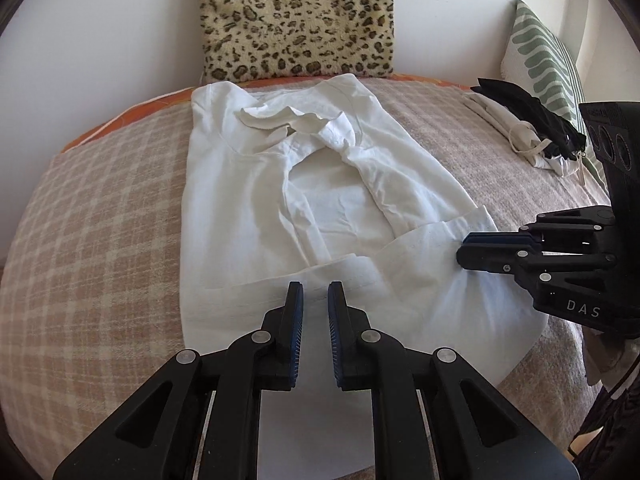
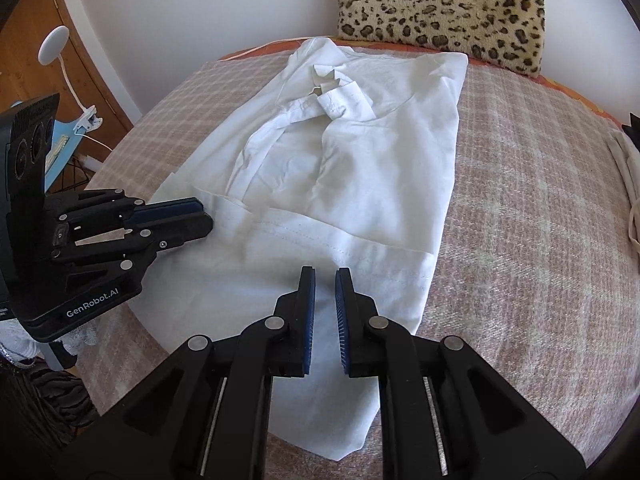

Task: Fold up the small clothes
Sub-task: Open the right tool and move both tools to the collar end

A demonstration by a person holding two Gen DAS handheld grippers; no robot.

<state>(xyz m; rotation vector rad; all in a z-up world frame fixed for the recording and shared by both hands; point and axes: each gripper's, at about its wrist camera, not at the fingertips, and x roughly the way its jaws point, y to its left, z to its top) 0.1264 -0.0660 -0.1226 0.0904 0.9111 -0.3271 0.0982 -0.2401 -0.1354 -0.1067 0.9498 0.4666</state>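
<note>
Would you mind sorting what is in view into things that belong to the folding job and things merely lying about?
For the job:
white shirt
left tool, open
right tool, open
pile of small clothes

Lying about:
leopard-print cushion
green patterned cushion
clip-on lamp
checked blanket
</note>
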